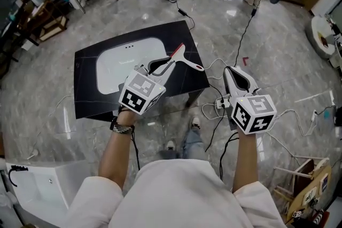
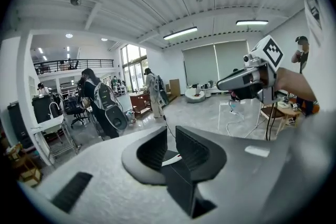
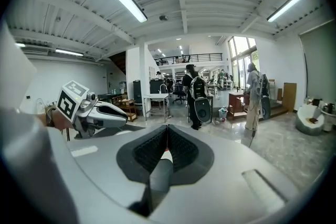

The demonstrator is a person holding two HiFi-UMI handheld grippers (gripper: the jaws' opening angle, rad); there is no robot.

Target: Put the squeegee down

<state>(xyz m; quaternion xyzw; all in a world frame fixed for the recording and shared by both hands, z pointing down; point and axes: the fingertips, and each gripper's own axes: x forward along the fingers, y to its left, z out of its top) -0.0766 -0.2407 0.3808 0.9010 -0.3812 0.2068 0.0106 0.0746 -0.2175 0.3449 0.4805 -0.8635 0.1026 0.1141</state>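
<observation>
Left tongs (image 1: 159, 66) — clamped on the white handle of the squeegee (image 1: 185, 57), whose red-edged blade points away from me. I hold it in the air above the black table (image 1: 88, 99), over the strip between the white basin (image 1: 125, 67) and the table's right edge. Right tongs (image 1: 235, 77) — jaws pressed together with nothing in them, held beyond the table's right edge above the floor, near a tangle of cables (image 1: 222, 101).

Step in hand, as I judge it: the carry before the set-down, since the squeegee touches no surface yet.

Next move, as I judge it: I lower my left tongs until handle and blade lie flat on the dark top near the right edge, with the blade clear of the basin's rim. Only then do I spread the jaws and draw back along the handle's line, so that it is not dragged. My right tongs need only keep out of the way.
</observation>
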